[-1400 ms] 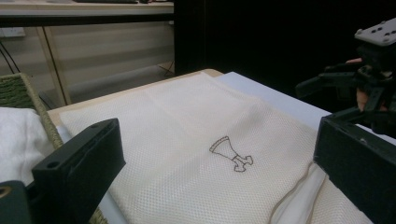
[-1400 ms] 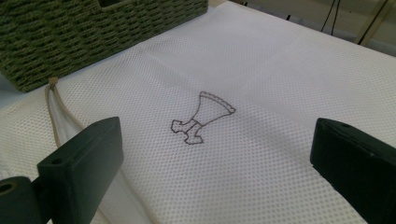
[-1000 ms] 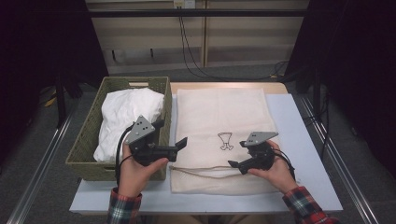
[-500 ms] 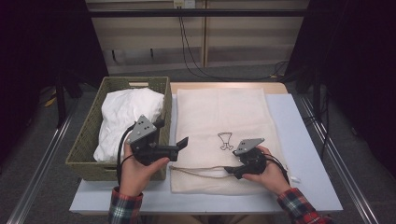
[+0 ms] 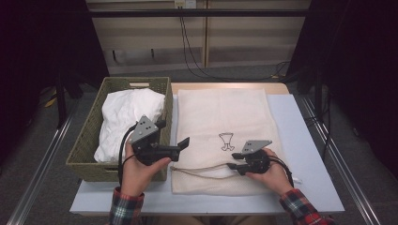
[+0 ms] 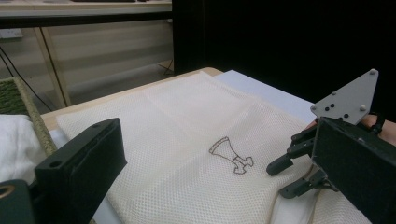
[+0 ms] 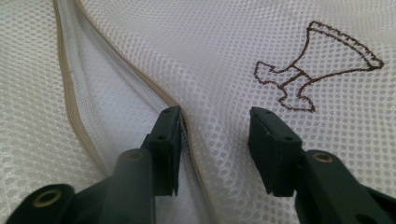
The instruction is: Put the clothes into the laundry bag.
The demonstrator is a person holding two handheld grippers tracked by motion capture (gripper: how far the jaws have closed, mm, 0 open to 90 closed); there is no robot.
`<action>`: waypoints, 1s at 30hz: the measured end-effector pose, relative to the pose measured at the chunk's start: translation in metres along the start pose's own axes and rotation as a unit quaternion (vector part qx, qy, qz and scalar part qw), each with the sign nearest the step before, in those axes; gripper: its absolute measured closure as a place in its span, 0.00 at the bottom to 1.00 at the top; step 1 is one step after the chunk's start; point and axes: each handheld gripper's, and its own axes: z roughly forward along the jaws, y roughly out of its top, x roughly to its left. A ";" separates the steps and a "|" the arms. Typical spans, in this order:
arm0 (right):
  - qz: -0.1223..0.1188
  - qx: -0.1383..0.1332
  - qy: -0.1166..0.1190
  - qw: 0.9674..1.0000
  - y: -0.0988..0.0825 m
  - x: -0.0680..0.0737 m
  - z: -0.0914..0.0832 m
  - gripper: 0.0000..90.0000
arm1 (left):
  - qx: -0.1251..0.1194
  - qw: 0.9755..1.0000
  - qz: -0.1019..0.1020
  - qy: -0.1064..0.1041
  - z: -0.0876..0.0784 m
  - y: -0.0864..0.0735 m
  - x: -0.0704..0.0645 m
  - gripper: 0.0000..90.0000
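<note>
A cream mesh bag (image 5: 220, 117) (image 6: 187, 121) (image 7: 210, 46) with a brown stitched emblem (image 5: 226, 141) (image 7: 317, 65) lies flat on the table. Its beige-hemmed opening (image 5: 202, 168) (image 7: 74, 93) runs along the near end. My right gripper (image 5: 231, 161) (image 7: 215, 140) rests low on the bag at that opening. Its jaws have just been closing; one sits at the hem, the other on top of the mesh, with a gap and mesh between them. My left gripper (image 5: 172, 133) (image 6: 219, 186) hovers open beside the basket, nothing in it.
A woven green basket (image 5: 87, 136) stands at the left of the table with white cloth (image 5: 126, 117) piled in it. The pale table top (image 5: 305, 140) ends close behind the bag, with shelving and hanging cables beyond.
The right gripper has shifted left and settled onto the bag's near opening, and its jaws have narrowed. The left gripper has stayed where it was.
</note>
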 end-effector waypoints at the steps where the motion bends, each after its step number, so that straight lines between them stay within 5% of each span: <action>1: -0.007 -0.002 0.001 1.000 0.000 0.002 0.000 0.73 | 0.002 1.000 0.002 0.001 0.000 0.000 0.001 0.03; 11: -0.023 -0.001 -0.005 1.000 0.003 0.004 0.003 0.94 | 0.011 1.000 -0.005 0.000 0.002 -0.001 0.002 0.03; 30: -0.002 0.007 0.012 1.000 0.010 -0.004 0.002 0.99 | 0.017 1.000 -0.012 0.007 0.002 -0.002 0.006 0.03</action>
